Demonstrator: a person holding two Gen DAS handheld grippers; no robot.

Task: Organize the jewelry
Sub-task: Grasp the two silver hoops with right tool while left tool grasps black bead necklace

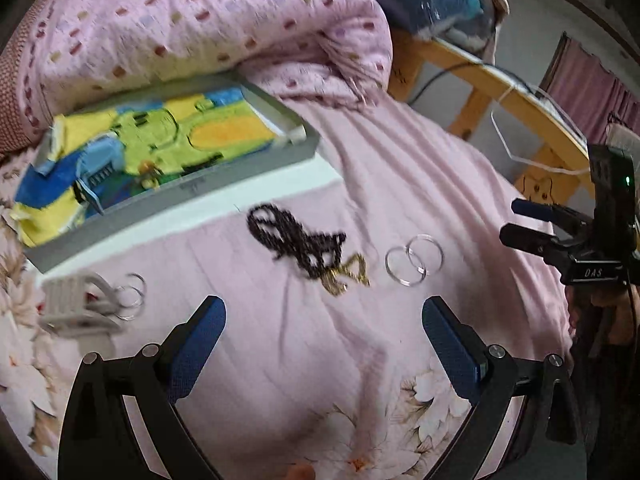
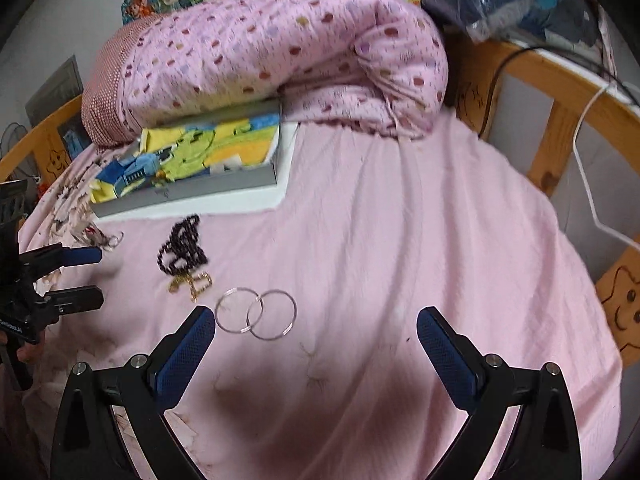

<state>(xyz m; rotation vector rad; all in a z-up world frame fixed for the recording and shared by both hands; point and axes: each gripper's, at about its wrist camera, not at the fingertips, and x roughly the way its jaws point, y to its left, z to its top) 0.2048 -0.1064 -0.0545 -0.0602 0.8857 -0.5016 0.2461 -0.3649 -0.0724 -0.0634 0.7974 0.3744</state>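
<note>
A dark beaded necklace (image 1: 296, 240) lies on the pink bedsheet, with a gold chain (image 1: 348, 276) at its near end and two thin silver bangles (image 1: 414, 260) to the right. They also show in the right wrist view: necklace (image 2: 182, 246), chain (image 2: 192, 282), bangles (image 2: 256, 314). A grey tray (image 1: 180, 196) with a colourful cloth sits behind them; it also shows in the right wrist view (image 2: 192, 196). My left gripper (image 1: 322, 344) is open and empty, just in front of the necklace. My right gripper (image 2: 316, 344) is open and empty, just right of the bangles.
A white hair clip and small rings (image 1: 92, 304) lie at the left. A rolled pink spotted quilt (image 2: 280, 52) lies behind the tray. A wooden bed rail (image 2: 560, 120) and a white wire hanger (image 2: 588, 168) border the right side.
</note>
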